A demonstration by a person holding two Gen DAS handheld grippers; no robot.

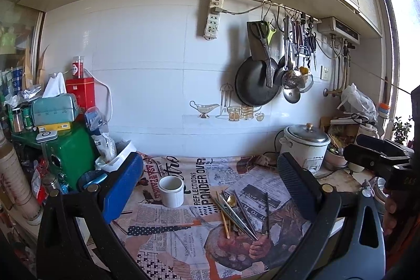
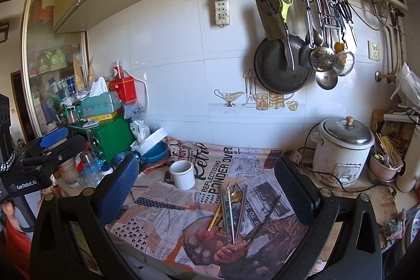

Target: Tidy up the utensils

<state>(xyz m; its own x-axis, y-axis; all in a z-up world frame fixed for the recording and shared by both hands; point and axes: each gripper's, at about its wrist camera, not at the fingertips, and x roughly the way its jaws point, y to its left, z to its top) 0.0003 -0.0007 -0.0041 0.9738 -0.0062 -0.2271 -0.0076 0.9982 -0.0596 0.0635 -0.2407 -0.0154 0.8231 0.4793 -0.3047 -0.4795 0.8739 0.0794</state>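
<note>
On the newsprint-patterned counter cloth (image 2: 168, 217), the utensils (image 2: 232, 209) lie in a loose pile, just right of the white cup (image 2: 183, 174), which looks empty. I judge nothing sorted yet; all pieces remain. My left gripper (image 1: 210, 190) and right gripper (image 2: 207, 190) hover spread wide, holding nothing.

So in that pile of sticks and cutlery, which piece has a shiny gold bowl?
The gold spoon, its rounded bowl at the far end of the pile. The others are straight chopsticks: wooden, silver, dark.
</note>
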